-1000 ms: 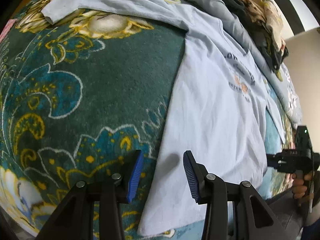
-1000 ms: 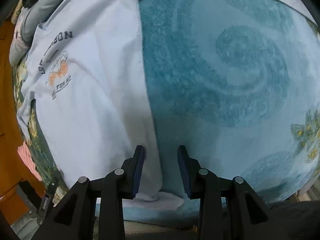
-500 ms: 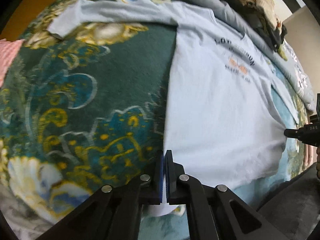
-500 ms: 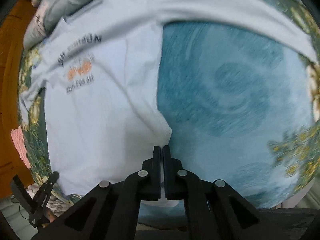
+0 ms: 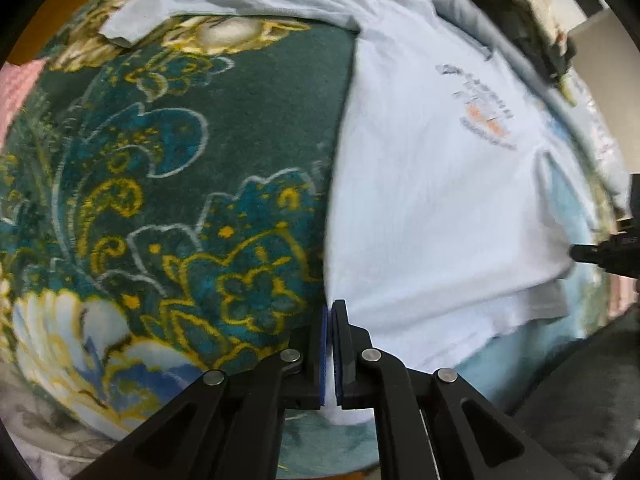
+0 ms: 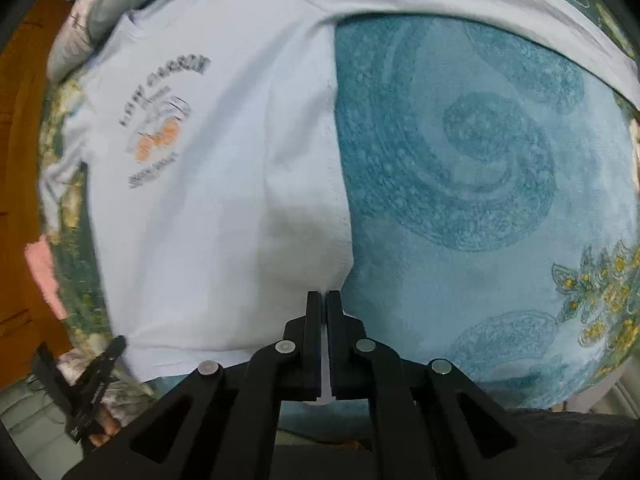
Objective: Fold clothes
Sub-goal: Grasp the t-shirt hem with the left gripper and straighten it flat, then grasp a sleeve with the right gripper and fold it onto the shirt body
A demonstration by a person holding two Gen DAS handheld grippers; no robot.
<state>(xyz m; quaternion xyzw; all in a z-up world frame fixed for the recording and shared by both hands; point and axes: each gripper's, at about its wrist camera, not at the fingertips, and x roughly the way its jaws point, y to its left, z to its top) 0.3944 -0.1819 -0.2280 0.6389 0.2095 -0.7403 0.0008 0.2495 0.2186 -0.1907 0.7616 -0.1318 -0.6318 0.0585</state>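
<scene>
A pale blue long-sleeved T-shirt [image 5: 420, 200] with a dark and orange chest print lies spread face up on a patterned blanket; it also shows in the right wrist view [image 6: 208, 200]. My left gripper [image 5: 330, 312] is shut on the shirt's bottom hem at its left corner. My right gripper [image 6: 324, 300] is shut on the hem at the right corner. The hem is lifted a little off the blanket between the two grippers. The right gripper also shows in the left wrist view [image 5: 580, 254], and the left gripper in the right wrist view [image 6: 116, 346].
The blanket [image 5: 180, 184] is dark green with gold and teal flowers on the left and light teal with swirls [image 6: 480, 184] on the right. A grey quilt and a heap of other clothes [image 5: 516, 4] lie beyond the shirt's collar. A pink cloth [image 6: 40, 268] lies at the blanket's edge.
Both grippers were open over the hem corners one second ago. They have closed on the hem and raised it slightly, pulling the lower shirt taut.
</scene>
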